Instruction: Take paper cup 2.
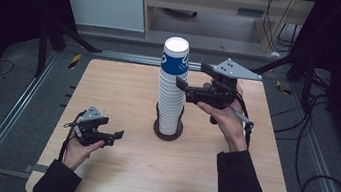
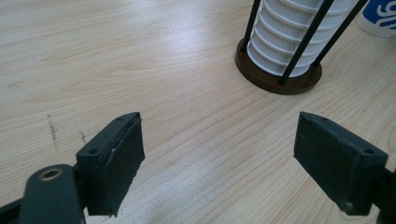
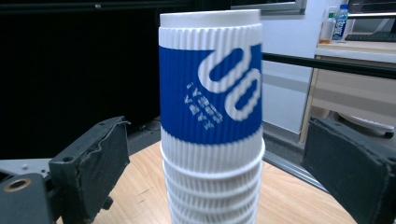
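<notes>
A tall stack of ribbed white paper cups stands in a black wire holder on a round brown base at the table's middle. The top cup wears a blue band with white print. My right gripper is raised at the stack's right, level with the top cup and open. In the right gripper view the top cup stands between the wide-apart pads, which do not touch it. My left gripper sits low over the table at front left, open with nothing in it, pointing at the holder base.
The light wooden table has bare room around the holder. Part of a white and blue cup-like object shows on the table beyond the holder. Metal rails, cables and dark floor surround the table.
</notes>
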The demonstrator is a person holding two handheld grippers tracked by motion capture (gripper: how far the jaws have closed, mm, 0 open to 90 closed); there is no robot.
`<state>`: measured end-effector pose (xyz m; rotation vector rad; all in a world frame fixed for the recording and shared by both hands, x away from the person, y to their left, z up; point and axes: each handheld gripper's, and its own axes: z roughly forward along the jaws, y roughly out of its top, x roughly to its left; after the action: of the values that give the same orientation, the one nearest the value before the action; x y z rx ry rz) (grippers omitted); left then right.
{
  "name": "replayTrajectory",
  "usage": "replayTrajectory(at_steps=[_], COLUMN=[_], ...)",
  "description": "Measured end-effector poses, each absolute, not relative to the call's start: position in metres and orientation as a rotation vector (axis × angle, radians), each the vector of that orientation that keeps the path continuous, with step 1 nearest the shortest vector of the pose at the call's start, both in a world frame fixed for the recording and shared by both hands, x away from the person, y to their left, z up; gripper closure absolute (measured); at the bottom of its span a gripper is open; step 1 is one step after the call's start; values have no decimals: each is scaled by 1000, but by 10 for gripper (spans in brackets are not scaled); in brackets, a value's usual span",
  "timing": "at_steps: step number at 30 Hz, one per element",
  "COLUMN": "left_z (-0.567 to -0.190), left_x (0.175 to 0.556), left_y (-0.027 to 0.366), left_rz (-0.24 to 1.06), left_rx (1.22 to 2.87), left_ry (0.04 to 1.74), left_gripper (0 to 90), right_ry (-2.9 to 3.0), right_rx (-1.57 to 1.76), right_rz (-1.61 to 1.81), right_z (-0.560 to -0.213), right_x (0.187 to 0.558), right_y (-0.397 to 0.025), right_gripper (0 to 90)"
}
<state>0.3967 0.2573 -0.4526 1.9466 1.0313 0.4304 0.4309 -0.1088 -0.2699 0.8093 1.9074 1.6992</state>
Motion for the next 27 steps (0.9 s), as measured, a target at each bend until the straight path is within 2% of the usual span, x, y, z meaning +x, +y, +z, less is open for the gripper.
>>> replayTrajectory(at_steps=[15, 27], left_z=[-453, -453], left_x=[397, 396], left_y=[256, 256], left_rz=[425, 425], left_rx=[1951, 1954], left_ry=[1028, 1025], left_gripper=[154, 154], right_ry=[1914, 1903], right_rx=[822, 826], right_rz=[1650, 1607], right_z=[-275, -281], right_x=[463, 469], right_y=[-67, -58], right_gripper=[91, 177])
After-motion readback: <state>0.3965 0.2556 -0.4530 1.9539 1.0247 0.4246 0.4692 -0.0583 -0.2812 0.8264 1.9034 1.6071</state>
